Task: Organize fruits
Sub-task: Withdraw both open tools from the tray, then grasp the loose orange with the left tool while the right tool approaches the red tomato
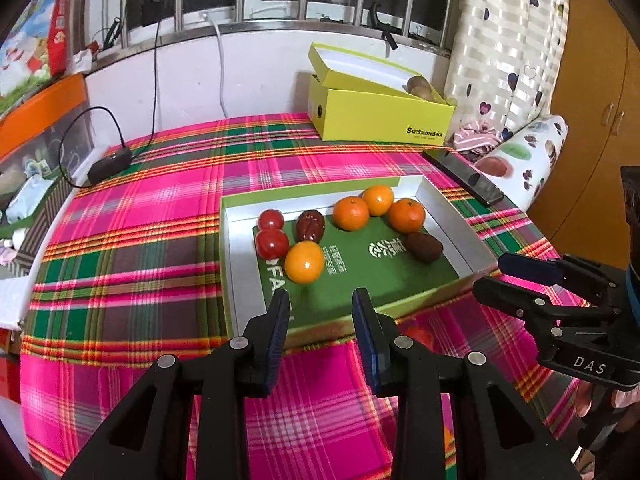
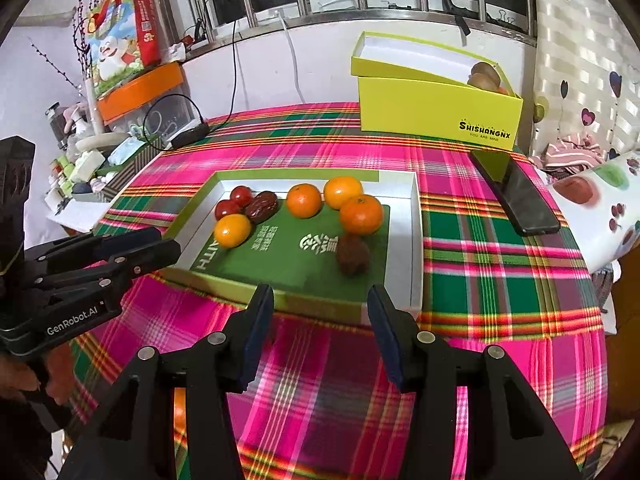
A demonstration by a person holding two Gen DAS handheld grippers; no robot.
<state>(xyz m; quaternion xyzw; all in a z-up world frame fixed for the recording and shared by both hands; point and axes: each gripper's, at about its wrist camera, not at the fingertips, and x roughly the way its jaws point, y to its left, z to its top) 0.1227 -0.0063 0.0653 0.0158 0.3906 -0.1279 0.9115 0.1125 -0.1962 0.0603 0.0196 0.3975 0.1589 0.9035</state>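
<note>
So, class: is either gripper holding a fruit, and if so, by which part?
Nothing is held. The left gripper and right gripper both hover open before the tray, jaws empty.

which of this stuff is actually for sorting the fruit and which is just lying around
For the job: the green tray holding four oranges, two tomatoes, a red date and a brown fruit; yellow box with kiwis.

Lying about: phone, black charger with cable, orange-lidded bin, cartoon gift box.

Black fingers (blue pads), silver screws.
</note>
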